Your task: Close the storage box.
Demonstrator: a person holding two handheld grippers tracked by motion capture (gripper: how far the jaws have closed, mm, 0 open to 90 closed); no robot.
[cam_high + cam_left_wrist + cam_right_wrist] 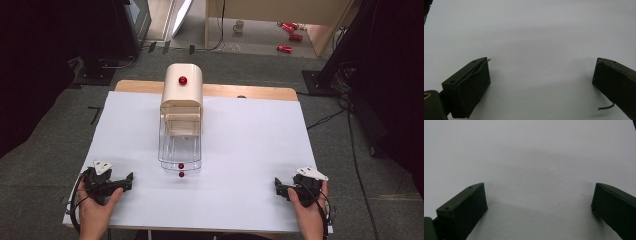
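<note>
cream box (182, 86) with red knob (183, 80) mid-table; clear drawers (180, 145) pulled out.

White table (250, 150), cream drawer box (182, 95)

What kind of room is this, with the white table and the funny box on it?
Probably a lab or workshop for recording hand tasks. A white table stands on grey carpet, black equipment stands and cables ring it, and a person holds a black tool in each hand. Red cans lie on the floor behind.
</note>
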